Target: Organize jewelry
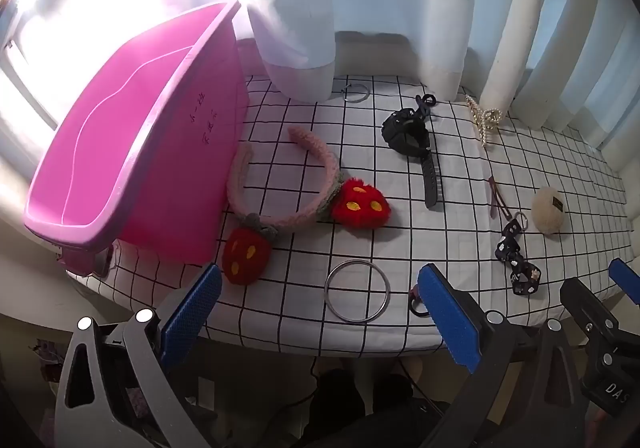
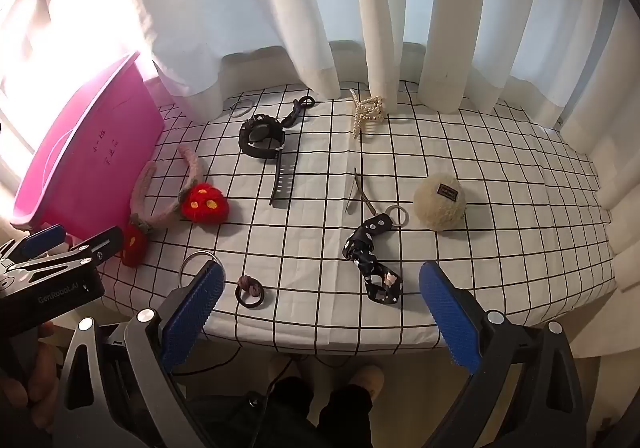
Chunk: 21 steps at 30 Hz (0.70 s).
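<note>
Jewelry scattered on checked cloth [image 2: 480, 152] | pink bin [image 1: 132, 152] empty | both hand-held grippers [image 1: 320, 312] [image 2: 320, 312] spread apart

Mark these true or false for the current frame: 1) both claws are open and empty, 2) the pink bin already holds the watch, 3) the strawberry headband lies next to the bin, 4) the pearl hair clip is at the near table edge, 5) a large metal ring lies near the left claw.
1) True: the left claw and right claw are both open, holding nothing.
2) False: the black watch lies on the checked cloth; what shows of the pink bin interior looks empty.
3) True: the strawberry headband lies beside the bin.
4) False: the pearl hair clip lies at the far edge by the curtain.
5) True: the metal ring lies there.
</note>
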Available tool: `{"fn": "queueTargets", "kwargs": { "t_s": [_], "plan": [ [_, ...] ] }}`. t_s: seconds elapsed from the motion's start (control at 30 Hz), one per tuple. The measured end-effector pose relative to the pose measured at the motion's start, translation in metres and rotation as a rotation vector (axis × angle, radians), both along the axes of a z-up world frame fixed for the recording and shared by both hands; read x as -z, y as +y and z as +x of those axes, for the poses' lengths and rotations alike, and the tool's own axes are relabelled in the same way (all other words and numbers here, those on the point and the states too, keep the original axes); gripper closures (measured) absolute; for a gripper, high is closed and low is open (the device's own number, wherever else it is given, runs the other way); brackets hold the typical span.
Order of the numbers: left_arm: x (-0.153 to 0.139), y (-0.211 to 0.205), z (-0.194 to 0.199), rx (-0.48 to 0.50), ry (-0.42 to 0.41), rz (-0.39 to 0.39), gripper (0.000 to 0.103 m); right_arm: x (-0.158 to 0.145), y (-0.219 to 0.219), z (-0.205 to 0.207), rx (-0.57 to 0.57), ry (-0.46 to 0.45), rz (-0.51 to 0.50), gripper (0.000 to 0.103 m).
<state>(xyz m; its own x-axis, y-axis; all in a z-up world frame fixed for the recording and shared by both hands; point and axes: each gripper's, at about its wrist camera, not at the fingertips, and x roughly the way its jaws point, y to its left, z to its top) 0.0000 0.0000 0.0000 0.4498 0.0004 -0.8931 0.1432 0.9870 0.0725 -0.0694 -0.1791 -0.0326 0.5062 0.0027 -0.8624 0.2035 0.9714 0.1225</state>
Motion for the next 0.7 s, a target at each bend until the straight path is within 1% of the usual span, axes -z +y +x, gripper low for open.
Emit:
{"fn": "queueTargets", "kwargs": {
  "t_s": [0.7],
  "plan": [
    [-0.0018, 0.0017, 0.0004, -0.003, -0.002, -0.001, 0.006, 0.0009, 0.0007, 0.0003, -0.004, -0.001, -0.001, 0.009]
  ]
}}
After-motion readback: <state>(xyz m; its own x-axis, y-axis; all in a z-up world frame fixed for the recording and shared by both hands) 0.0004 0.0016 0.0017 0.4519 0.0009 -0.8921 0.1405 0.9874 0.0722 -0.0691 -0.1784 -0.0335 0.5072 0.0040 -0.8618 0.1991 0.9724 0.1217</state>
